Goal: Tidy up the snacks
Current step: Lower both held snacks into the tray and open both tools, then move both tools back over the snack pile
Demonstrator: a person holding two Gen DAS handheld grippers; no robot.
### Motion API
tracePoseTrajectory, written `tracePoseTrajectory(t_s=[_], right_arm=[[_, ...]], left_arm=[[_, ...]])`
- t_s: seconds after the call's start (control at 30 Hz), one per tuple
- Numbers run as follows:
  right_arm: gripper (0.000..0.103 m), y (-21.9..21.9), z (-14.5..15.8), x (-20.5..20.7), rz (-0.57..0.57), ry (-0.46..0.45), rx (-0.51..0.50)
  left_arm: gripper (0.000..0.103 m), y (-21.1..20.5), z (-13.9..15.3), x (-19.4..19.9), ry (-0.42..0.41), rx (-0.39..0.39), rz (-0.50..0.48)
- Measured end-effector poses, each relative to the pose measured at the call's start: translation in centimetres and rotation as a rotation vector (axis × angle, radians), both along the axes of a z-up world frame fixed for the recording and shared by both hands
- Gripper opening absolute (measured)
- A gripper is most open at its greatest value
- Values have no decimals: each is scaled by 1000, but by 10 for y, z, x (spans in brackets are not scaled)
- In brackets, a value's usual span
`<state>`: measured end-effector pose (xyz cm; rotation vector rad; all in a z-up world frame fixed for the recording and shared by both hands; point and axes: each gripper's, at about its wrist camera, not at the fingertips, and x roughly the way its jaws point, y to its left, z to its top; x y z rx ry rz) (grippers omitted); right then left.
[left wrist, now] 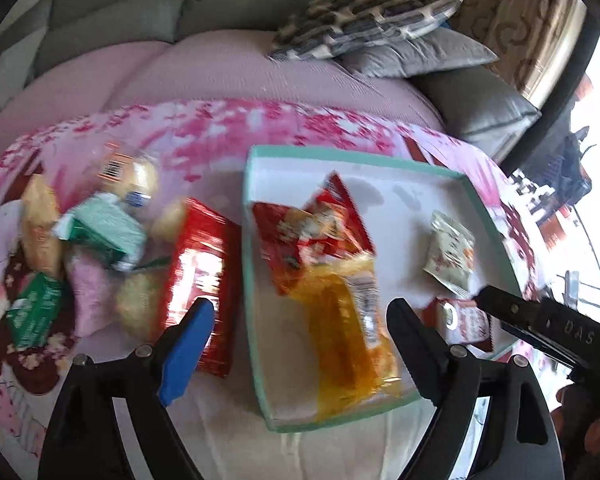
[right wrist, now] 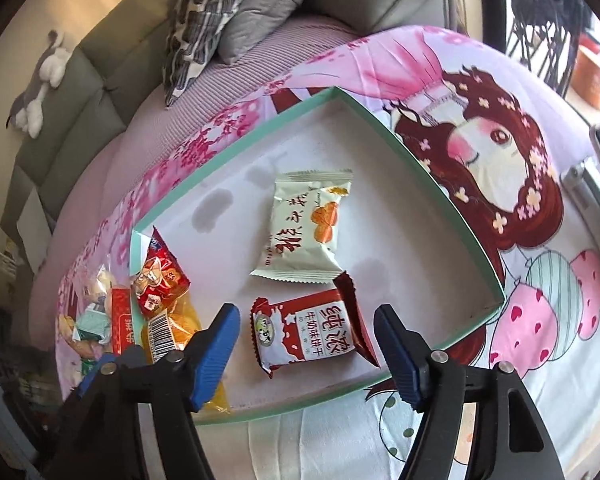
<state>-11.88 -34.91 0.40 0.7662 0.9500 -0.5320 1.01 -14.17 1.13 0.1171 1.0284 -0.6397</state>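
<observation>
A black-and-white patterned cushion [right wrist: 204, 20] lay on a plain grey pillow [right wrist: 260, 4]; a grey-and-white plush toy [right wrist: 40, 80] sat on the grey sofa [right wrist: 80, 92].

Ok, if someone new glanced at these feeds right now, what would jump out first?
Probably the shallow mint-rimmed box in the middle of the cartoon-print pink cloth, with a white snack packet and a red-and-white biscuit packet lying flat in it. Next, the orange bag and red packet at the box's left end. Then the loose pile of snacks outside the box, further left.
</observation>
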Motion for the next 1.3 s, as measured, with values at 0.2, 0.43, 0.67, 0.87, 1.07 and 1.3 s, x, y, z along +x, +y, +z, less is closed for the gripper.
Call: tracePoseTrajectory(t_s=[0.2,0.43,0.67,0.87,1.07,1.3], right_arm=[[74,13,6,9,40,38,-92],[82,29,9,20,104,44,-128],[92,38,11,27,141,47,-158],[103,43,8,35,186,49,-168],[103,48,9,39,215,28,-164],[103,58,14,44,235,-6,-181]], left_arm=[[96,36,8,14,-100,59,194],[96,65,8,22,-111,92,334],[96,69,4,22,-143,203,393],[96,81,2,29,-126,227,455],[97,92,-3,35,-99,218,502],[103,100,-2,40,-88,155,496]])
